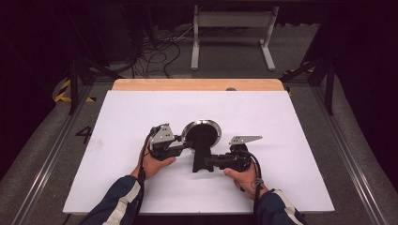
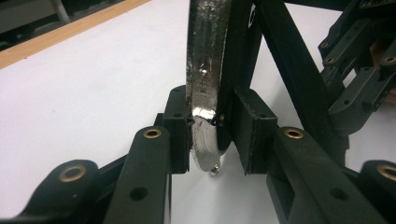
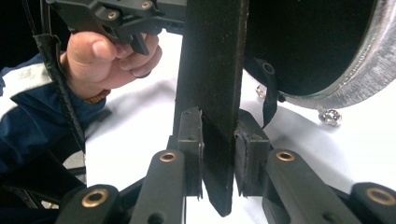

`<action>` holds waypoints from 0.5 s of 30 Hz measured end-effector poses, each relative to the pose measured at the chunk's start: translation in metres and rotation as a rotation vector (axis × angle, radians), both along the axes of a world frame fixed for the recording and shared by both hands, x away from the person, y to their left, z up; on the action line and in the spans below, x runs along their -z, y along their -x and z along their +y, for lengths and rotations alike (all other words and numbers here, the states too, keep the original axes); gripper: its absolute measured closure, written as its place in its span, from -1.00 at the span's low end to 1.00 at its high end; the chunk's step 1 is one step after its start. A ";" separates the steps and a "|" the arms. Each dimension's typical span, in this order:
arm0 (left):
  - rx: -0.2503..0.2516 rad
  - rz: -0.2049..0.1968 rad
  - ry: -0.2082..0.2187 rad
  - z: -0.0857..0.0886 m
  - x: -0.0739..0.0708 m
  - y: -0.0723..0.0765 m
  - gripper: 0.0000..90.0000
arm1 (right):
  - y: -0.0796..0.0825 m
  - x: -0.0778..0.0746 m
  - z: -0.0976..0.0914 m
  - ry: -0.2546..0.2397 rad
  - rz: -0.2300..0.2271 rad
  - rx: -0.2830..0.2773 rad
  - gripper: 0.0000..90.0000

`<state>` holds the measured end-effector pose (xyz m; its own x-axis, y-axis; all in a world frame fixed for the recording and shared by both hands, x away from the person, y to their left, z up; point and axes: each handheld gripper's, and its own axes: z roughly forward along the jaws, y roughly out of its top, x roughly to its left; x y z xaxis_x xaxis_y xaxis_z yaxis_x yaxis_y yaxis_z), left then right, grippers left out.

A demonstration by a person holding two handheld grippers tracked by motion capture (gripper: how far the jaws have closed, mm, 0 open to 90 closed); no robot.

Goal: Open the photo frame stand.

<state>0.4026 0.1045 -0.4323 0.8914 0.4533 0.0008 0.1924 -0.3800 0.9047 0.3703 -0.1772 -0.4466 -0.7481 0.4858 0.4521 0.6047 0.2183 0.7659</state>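
One round mirror (image 1: 202, 133) with a silver rim stands at the centre of the high view. It has one black stand (image 1: 202, 159), a flat strut with a forked foot just below it. Two small round silver feet (image 3: 330, 116) lie under the rim at the right of the right gripper view.

Two grippers are present: the left gripper (image 1: 184, 143) left of centre and the right gripper (image 1: 210, 162) right of centre. Each carries one grey three-cornered plate (image 1: 245, 139), two in all.

Two hands (image 1: 157, 164) enter from the lower edge. One white sheet (image 1: 141, 112) covers one wooden table (image 1: 197, 84). One white metal frame (image 1: 232, 37) stands on the floor at the upper centre.
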 end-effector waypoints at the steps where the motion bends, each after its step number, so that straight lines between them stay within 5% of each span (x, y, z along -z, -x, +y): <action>1: 0.002 -0.002 0.002 0.000 0.000 0.001 0.54 | 0.001 0.000 0.000 0.003 0.003 -0.003 0.69; 15: 0.040 0.040 -0.052 -0.006 0.014 -0.007 0.21 | 0.007 0.005 0.009 0.056 -0.005 -0.041 0.75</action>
